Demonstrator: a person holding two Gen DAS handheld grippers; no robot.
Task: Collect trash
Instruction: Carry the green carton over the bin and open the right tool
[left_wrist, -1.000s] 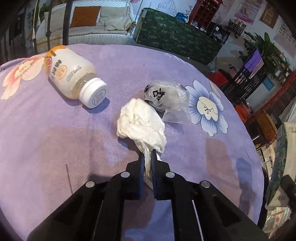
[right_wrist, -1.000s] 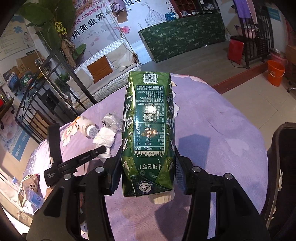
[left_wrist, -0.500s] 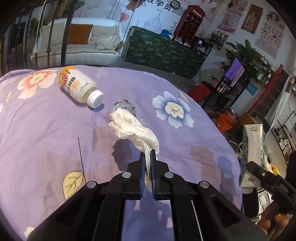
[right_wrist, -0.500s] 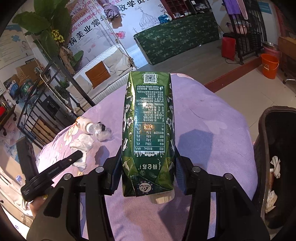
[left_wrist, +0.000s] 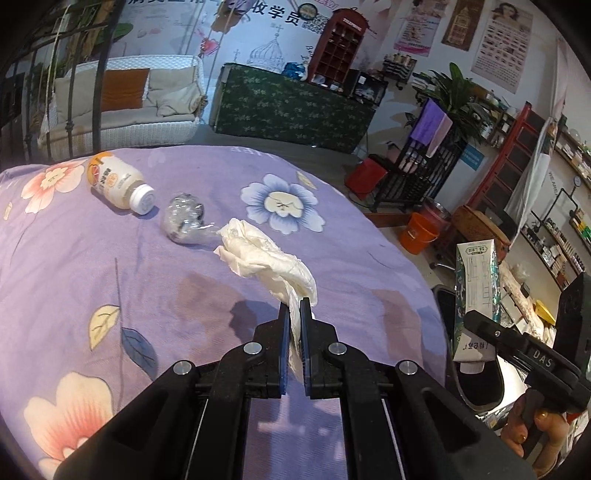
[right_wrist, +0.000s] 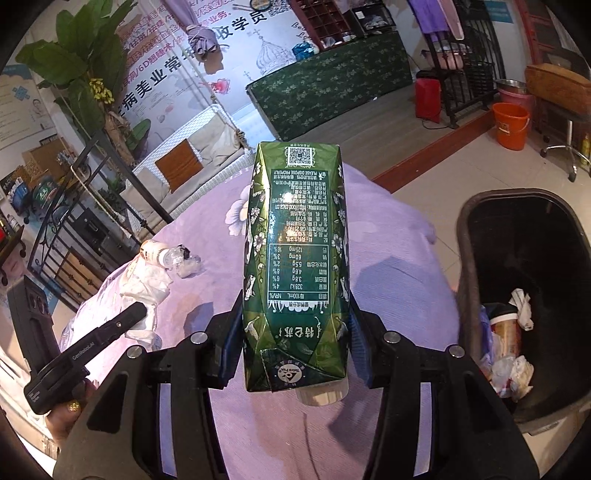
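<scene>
My left gripper (left_wrist: 292, 314) is shut on a crumpled white tissue (left_wrist: 264, 254), which hangs lifted above the purple flowered tablecloth (left_wrist: 92, 266). My right gripper (right_wrist: 295, 325) is shut on a green drink carton (right_wrist: 295, 266), held with its cap end toward the camera; the same carton (left_wrist: 476, 295) shows at the right of the left wrist view. On the cloth lie a white capped bottle (left_wrist: 118, 182) on its side and a clear crumpled plastic wrapper (left_wrist: 184, 219). A black trash bin (right_wrist: 524, 295) with several scraps inside stands on the floor right of the table.
An orange bucket (right_wrist: 511, 125), a red box (right_wrist: 428, 98) and a black metal rack (right_wrist: 465, 70) stand on the floor beyond the table. A white wicker sofa (left_wrist: 129, 107) and a green-covered counter (left_wrist: 291, 107) are farther back. A hand (left_wrist: 535, 428) holds the right gripper.
My left gripper lifted the tissue and drew back from the bottle and wrapper. My right gripper carried the carton rightward, so the trash bin came fully into view.
</scene>
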